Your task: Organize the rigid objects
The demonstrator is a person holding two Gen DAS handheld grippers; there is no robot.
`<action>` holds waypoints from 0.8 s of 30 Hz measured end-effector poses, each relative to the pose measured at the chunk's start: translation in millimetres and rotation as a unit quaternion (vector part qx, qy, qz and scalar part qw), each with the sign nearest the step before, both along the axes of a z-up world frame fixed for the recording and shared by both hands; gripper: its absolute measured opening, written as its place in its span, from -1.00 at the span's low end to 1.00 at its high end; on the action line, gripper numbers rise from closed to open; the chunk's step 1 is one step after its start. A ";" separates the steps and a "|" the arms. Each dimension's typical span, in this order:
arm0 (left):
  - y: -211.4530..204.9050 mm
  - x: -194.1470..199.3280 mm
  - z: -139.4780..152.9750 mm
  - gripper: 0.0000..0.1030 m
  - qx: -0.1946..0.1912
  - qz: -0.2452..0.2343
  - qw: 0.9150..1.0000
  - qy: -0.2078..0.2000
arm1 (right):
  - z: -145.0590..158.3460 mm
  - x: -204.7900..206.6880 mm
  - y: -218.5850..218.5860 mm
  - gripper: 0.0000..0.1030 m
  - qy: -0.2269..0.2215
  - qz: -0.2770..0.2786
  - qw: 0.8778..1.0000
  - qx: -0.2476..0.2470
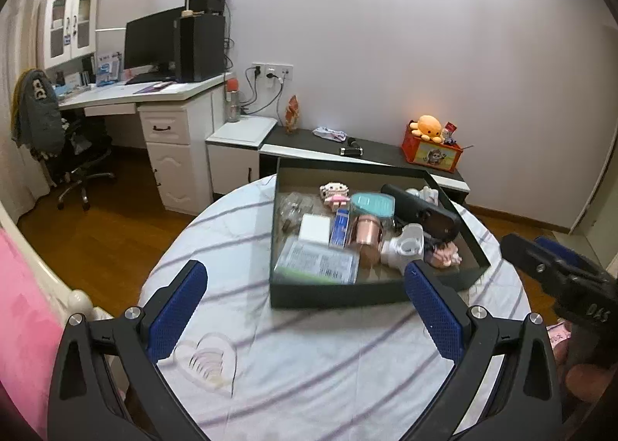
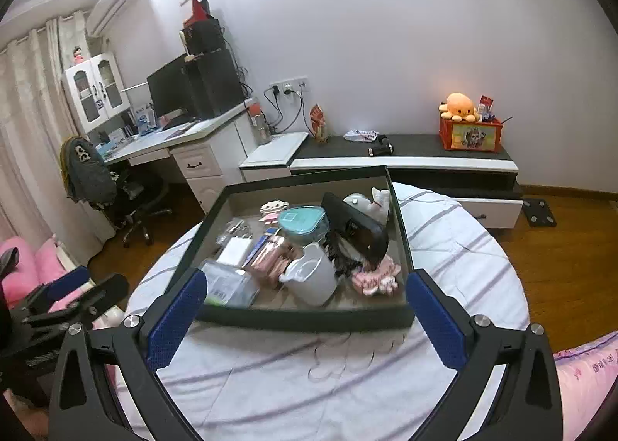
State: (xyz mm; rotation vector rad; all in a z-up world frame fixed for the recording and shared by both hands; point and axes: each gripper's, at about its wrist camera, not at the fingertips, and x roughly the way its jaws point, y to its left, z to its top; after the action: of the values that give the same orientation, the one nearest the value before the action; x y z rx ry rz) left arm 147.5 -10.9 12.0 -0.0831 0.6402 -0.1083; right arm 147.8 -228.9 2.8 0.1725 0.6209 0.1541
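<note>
Right wrist view: dark shallow cardboard box (image 2: 305, 319) of mixed small items, centre frame, on the striped bench (image 2: 444, 248).
Both the right gripper (image 2: 307, 321) and left gripper (image 1: 305, 309) have jaws apart, empty; the white plastic cup (image 2: 309, 275) looks light, stiff and slippery, so grip its rim.

At the upper left of my left wrist view I am seeing a black monitor (image 1: 152, 40) sitting on a white desk (image 1: 162, 93), with an office chair (image 1: 73, 155) standing before it. Toward the right, an orange plush octopus (image 1: 426, 127) is resting on a red box (image 1: 432, 153) on the low dark cabinet (image 1: 370, 155).
</note>
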 end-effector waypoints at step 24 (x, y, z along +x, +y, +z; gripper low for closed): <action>-19.8 -100.0 -4.0 1.00 0.058 -0.008 0.998 -0.009 | 7.4 -131.6 5.8 1.00 -0.022 -0.077 0.996 -0.041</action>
State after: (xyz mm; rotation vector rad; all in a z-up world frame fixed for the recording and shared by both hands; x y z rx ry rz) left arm 47.5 -30.8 8.0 0.0357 0.6285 -0.0877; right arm 16.2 -223.1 10.2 0.1363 0.5664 -0.0170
